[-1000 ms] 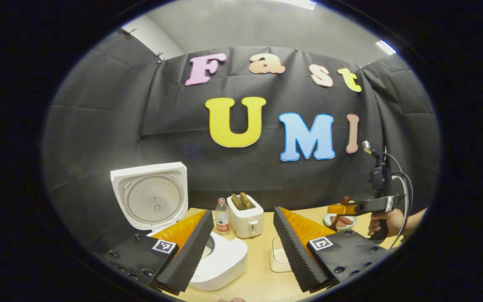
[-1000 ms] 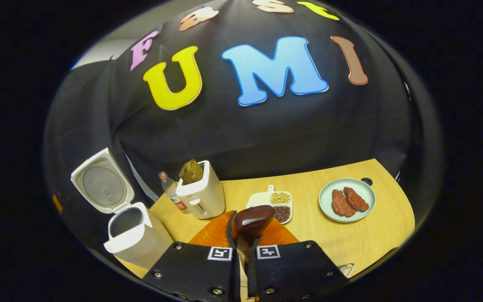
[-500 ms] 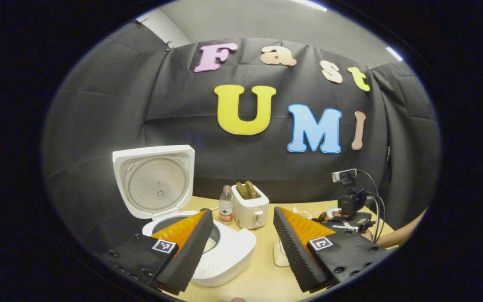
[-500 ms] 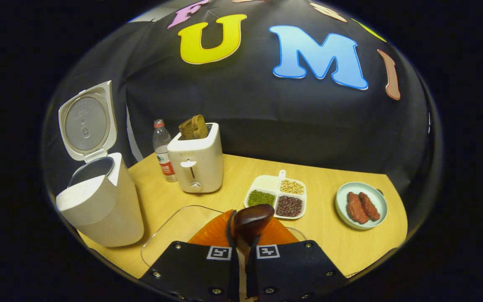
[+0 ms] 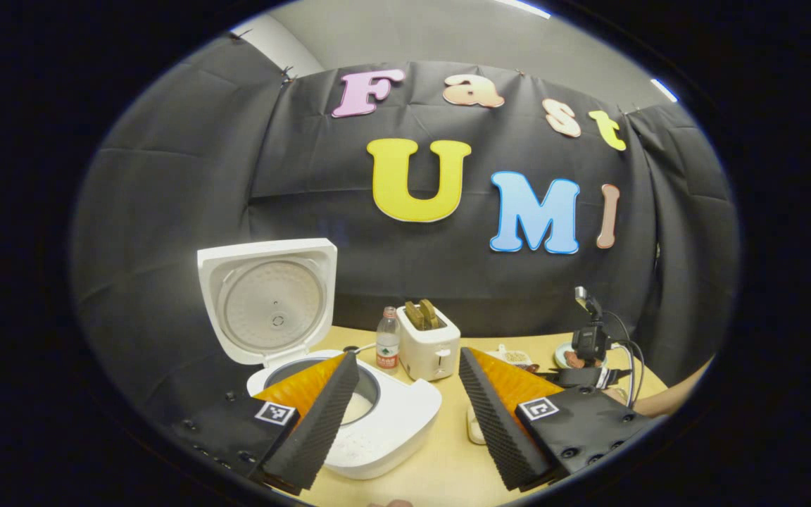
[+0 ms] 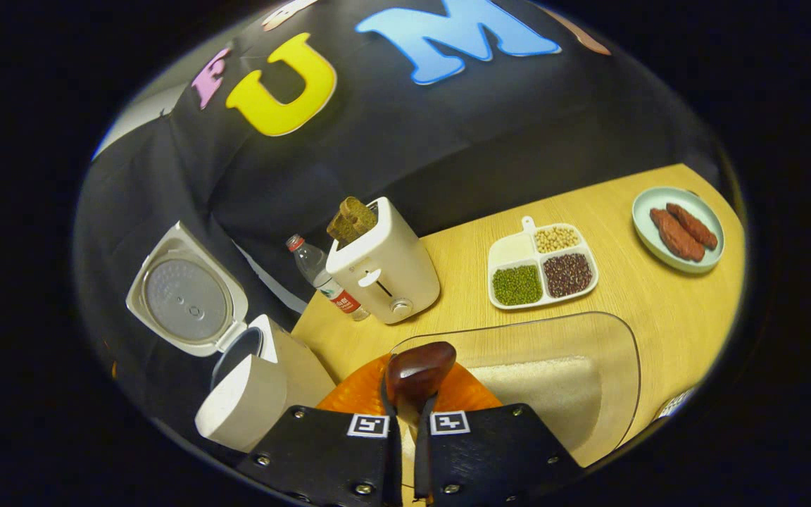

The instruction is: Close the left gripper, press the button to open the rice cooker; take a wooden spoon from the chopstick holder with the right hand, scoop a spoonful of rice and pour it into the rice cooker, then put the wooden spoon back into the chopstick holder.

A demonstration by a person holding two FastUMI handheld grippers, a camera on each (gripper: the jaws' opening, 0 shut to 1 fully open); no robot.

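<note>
Right hand-held gripper [image 6: 405, 394] clamps dark, glossy wooden spoon [image 6: 417, 373].

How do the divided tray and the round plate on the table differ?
The divided tray is white, squarish, with four compartments of beans and grains; the round plate is pale green, undivided, holding two reddish meat pieces. The tray has a small handle; the plate has none. Both lie flat on the wooden table.

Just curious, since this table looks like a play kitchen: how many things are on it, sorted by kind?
Appliances: 2, the rice cooker and the toaster.
Dishes and trays: 3, the divided dish, the plate and the clear rice tray.
Bottles: 1, the water bottle.
Utensils: 1, the wooden spoon, held above the table.
Total: 7.
</note>
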